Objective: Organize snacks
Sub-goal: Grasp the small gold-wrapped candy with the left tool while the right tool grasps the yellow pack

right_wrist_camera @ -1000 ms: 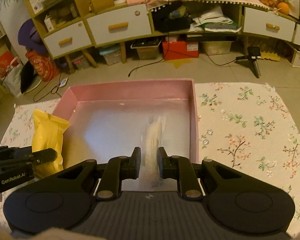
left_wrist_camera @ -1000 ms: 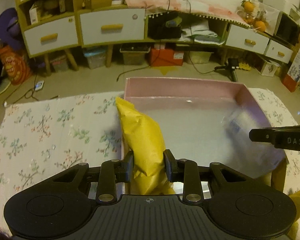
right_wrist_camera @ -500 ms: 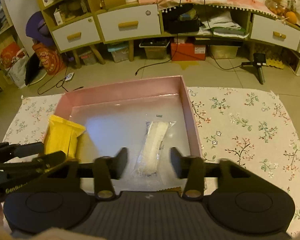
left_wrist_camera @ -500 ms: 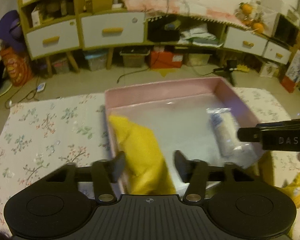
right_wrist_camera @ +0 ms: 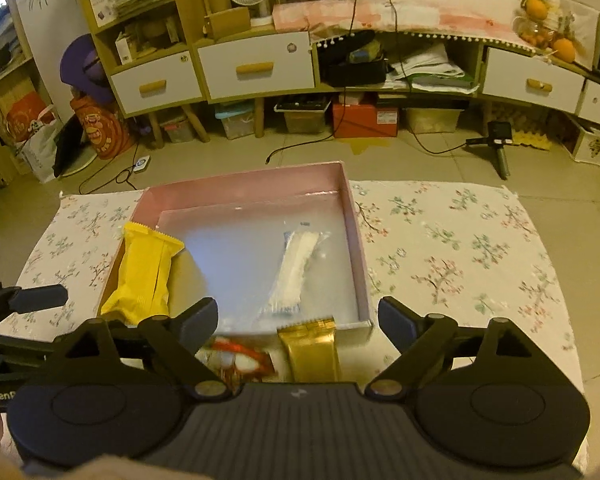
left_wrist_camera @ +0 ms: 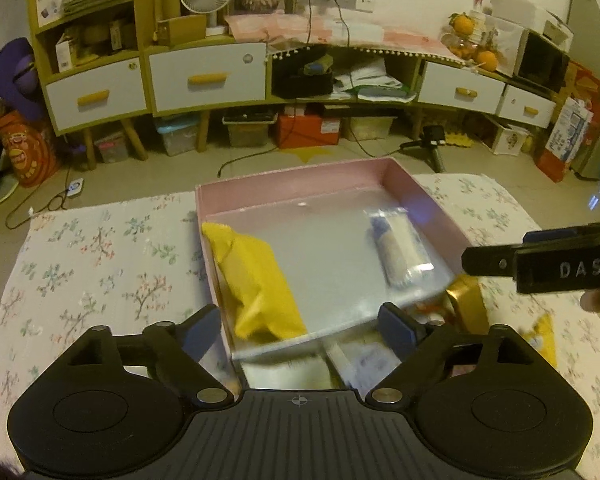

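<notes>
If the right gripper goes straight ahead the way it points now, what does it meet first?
Probably the gold snack packet lying just outside the pink box; it sits directly ahead of the right gripper, whose jaws are open and empty. Depth is uncertain.

Your left gripper (left_wrist_camera: 300,328) is matte black, with a ribbed centre plate, two round caps, silver pivot screws and dark blue pads on its fingers (left_wrist_camera: 198,330). Your right gripper (right_wrist_camera: 298,322) matches it. White "DAS" lettering marks the right one's side; "Gen" shows on the left's
</notes>
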A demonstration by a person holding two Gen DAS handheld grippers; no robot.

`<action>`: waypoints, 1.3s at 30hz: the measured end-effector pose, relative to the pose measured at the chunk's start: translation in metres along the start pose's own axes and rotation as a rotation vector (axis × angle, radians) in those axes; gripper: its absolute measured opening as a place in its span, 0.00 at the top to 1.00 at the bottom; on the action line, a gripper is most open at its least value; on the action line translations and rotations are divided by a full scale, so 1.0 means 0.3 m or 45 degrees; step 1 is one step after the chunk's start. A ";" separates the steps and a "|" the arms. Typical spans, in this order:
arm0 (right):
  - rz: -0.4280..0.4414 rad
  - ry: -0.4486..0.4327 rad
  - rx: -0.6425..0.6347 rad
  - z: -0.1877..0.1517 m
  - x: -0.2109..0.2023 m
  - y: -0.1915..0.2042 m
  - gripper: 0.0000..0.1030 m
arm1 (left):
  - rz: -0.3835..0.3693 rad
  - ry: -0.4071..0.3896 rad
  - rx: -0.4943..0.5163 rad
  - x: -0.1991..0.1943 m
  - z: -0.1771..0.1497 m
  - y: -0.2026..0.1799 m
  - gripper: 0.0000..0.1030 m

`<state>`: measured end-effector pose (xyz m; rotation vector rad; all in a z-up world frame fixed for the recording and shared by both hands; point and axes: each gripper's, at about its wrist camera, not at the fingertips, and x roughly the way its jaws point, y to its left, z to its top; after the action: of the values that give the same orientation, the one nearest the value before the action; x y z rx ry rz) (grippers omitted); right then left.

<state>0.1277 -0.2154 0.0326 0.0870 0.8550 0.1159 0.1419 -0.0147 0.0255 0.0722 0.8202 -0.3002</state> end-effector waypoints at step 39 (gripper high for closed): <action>-0.028 0.282 0.300 -0.337 -0.044 -0.084 0.06 | -0.260 0.165 0.234 -0.118 -0.447 -0.078 0.05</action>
<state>0.0443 -0.2390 -0.0267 0.2901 1.0882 0.0035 0.0173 -0.0048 -0.0387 0.1823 0.9291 -0.5685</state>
